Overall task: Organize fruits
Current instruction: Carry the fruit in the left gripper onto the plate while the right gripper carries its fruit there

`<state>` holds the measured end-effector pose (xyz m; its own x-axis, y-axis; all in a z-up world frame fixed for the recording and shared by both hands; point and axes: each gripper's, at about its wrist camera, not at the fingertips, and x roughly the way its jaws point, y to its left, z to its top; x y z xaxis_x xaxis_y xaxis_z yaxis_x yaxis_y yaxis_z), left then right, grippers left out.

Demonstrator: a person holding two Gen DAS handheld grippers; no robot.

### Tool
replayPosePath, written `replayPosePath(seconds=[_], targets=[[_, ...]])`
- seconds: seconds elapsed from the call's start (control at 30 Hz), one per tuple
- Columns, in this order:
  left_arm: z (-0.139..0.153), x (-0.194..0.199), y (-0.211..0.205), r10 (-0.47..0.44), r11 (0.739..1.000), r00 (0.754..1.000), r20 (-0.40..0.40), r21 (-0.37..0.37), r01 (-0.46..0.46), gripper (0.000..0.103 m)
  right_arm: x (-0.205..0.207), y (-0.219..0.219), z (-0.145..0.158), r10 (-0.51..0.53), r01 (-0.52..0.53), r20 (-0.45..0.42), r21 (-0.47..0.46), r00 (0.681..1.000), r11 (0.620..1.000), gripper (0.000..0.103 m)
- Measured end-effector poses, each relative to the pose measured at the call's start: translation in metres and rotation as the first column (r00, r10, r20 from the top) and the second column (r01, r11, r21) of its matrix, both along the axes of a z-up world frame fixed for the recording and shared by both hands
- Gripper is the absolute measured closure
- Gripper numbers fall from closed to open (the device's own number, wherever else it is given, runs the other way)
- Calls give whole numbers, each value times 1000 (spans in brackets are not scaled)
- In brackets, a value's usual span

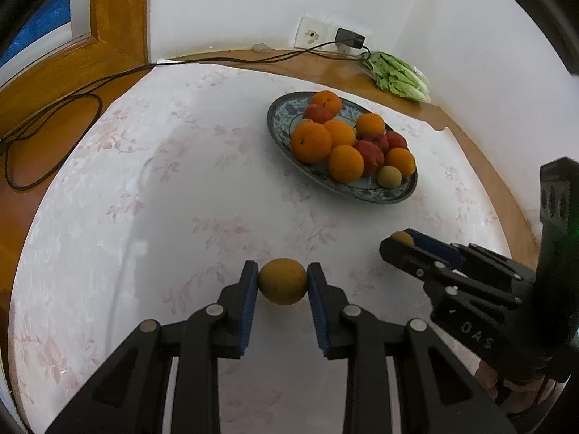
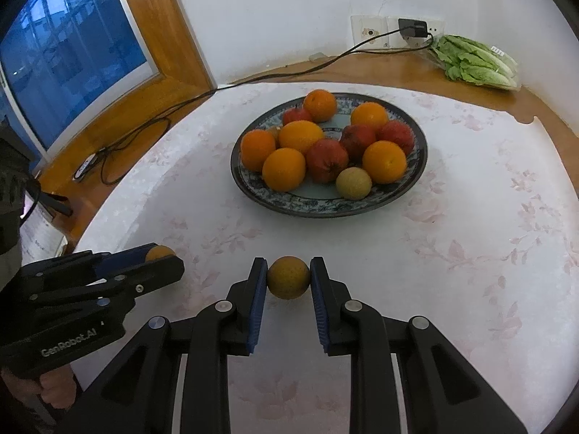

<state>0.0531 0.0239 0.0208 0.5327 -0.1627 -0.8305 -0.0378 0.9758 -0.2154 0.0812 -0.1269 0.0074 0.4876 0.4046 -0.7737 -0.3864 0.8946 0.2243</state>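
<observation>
A blue patterned plate (image 1: 365,195) (image 2: 325,208) holds several oranges (image 2: 284,169), red apples (image 2: 326,160) and one small yellow-brown fruit (image 2: 353,183). My left gripper (image 1: 283,281) is shut on a small yellow-brown fruit (image 1: 283,281), short of the plate. My right gripper (image 2: 288,277) is shut on another small yellow-brown fruit (image 2: 288,277). Each gripper shows in the other's view, the right gripper (image 1: 400,240) at the right, the left gripper (image 2: 164,256) at the left, each with its fruit between the fingers.
The round table has a white floral cloth (image 2: 470,238). A bag of lettuce (image 2: 474,63) lies at the back by the wall. A black cable (image 2: 275,74) runs from a wall socket (image 2: 416,29) across the wooden rim. A window (image 2: 68,47) is at the left.
</observation>
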Motion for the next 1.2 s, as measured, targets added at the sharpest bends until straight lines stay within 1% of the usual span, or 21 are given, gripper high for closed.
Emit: replayPosePath(seconds=[0.57,0.97,1.2], targets=[[24,22,-20,-39,999,998,57,19,38,74,7,-21,26,-32,31,44,34,999,999,78],[35,47,-22,-33,999,995,89,12,32,74,21,-25,32,-34,33,55,31,998,999,78],[35,60,-21,-37,999,995,89,12,36,74,30,-22,33,-33,31,62,31,998,999,78]])
